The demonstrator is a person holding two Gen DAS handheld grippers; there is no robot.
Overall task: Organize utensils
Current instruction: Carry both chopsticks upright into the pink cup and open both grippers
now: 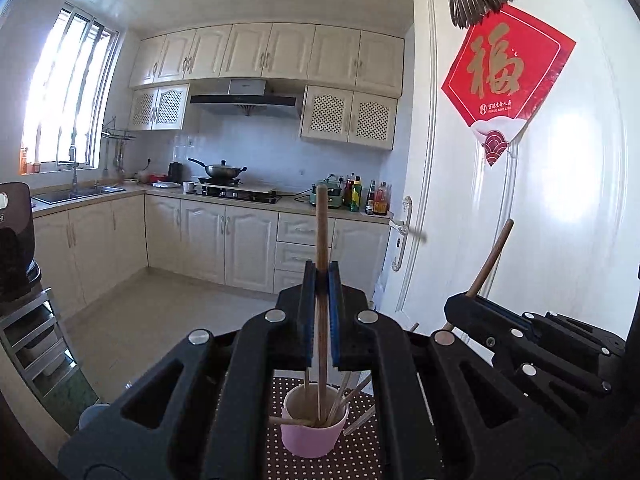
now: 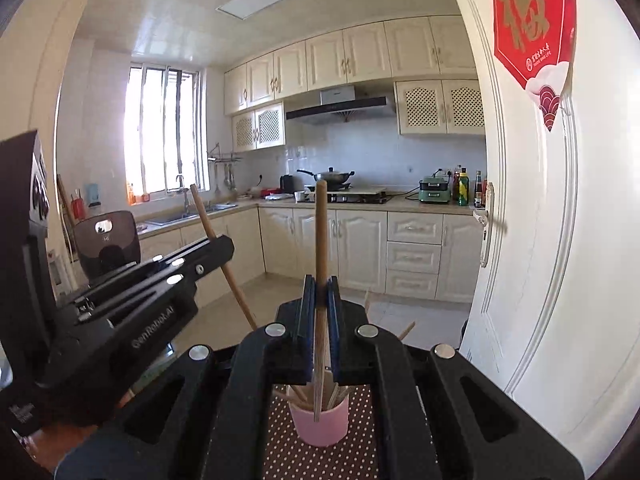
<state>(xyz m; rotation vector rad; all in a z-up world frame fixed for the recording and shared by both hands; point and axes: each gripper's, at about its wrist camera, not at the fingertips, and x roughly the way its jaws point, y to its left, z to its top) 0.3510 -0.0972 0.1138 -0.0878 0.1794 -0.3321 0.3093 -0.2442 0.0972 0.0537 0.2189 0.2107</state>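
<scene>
Both tools pinch a chopstick each — left tool [image 1: 322, 276] holds its stick [image 1: 321, 240] upright over the pink cup [image 1: 314, 428] at 6 o'clock, right tool [image 2: 321, 284] likewise. I'd lower straight down, tip inside the rim, then let go — tilting could tip the cup.

Pink cup [image 1: 314, 426] on dotted mat holds wooden chopsticks [image 1: 340, 400], 2 upright above.
</scene>
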